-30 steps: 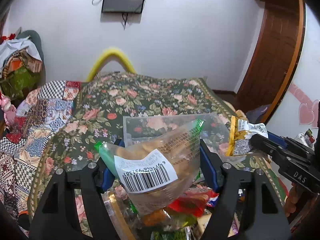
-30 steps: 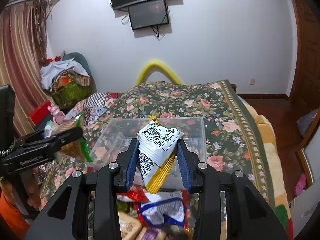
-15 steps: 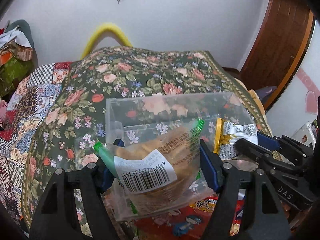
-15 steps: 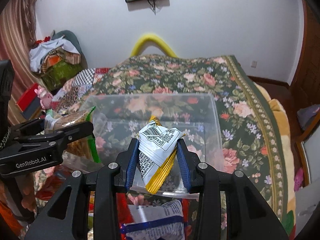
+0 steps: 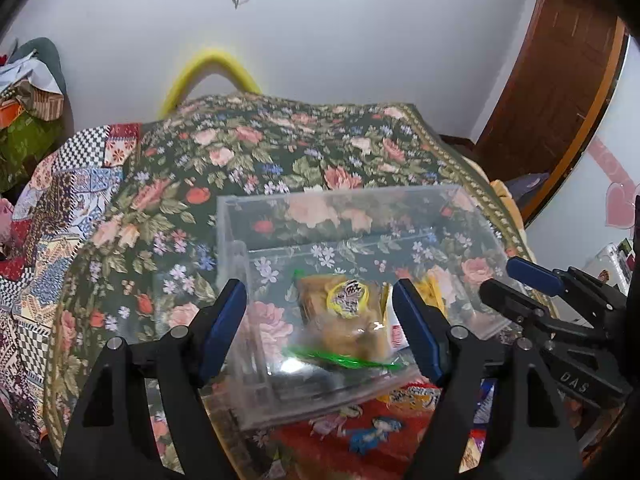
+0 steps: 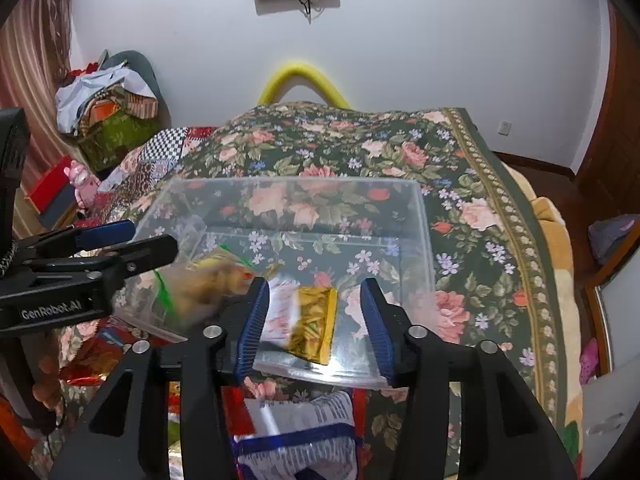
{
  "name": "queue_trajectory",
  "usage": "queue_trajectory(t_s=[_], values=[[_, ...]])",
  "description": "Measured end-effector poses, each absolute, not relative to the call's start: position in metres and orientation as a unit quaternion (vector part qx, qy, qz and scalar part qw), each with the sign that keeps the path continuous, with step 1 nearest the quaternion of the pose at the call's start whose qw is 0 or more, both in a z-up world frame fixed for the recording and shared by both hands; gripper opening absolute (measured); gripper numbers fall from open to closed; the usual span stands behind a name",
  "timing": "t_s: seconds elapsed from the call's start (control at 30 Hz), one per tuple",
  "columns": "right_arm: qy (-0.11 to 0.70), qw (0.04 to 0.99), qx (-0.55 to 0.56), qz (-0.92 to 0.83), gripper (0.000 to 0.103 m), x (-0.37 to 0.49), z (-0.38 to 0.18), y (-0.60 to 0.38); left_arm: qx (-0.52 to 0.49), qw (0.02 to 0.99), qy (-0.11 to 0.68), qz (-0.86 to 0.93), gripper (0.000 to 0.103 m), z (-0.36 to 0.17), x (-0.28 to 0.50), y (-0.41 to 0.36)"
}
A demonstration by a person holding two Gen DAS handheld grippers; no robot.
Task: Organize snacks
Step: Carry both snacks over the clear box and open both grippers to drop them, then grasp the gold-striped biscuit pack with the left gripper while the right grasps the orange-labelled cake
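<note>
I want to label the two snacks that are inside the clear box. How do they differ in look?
The bread bag is clear plastic with green edges and shows brown bread and a round yellow label; the gold packet is shiny, opaque foil with a white part. The bread bag lies on the box's left side, the gold packet on its right. Both are inside the clear box, and no claw holds either.

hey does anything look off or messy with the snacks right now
Nothing damaged or spilled. The bread bag and gold packet lie tilted and overlapping in the clear bin, both blurred. More snacks lie loose on the bedspread in front of it.
</note>
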State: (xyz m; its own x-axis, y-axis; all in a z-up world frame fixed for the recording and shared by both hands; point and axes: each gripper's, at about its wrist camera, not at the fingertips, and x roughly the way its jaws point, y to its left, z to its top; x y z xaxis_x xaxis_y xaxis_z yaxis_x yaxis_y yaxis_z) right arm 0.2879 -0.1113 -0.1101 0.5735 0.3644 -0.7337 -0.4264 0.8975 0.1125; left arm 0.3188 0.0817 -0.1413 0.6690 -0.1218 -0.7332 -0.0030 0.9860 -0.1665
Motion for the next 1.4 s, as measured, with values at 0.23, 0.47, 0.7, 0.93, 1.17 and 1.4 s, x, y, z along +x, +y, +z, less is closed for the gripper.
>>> queue_trajectory(t_s=[0.23, 0.47, 0.7, 0.93, 1.17, 1.4], values=[[0.383, 0.898, -0.031, 0.212, 0.052, 0.269, -0.089, -0.134, -0.077, 0.92, 0.385, -0.019, 0.076, -0.118, 0.284, 0.103], [0.375, 0.908, -0.035, 0.183, 0.058, 0.242, -0.082, -0.166, -0.068, 0.917, 0.393, 0.002, 0.076, -0.124, 0.241, 0.128], [0.402, 0.902, -0.039, 0.156, 0.059, 0.219, -0.099, -0.188, -0.075, 0.903, 0.422, 0.018, 0.076, -0.156, 0.208, 0.143], [0.445, 0.885, -0.03, 0.132, 0.06, 0.213, -0.133, -0.2, -0.103, 0.885, 0.453, 0.023, 0.076, -0.196, 0.187, 0.151], [0.483, 0.871, 0.002, 0.094, 0.06, 0.228, -0.167, -0.215, -0.111, 0.87, 0.48, 0.015, 0.076, -0.226, 0.188, 0.141], [0.493, 0.865, -0.003, 0.094, 0.06, 0.211, -0.176, -0.224, -0.108, 0.869, 0.483, 0.015, 0.076, -0.24, 0.193, 0.133]])
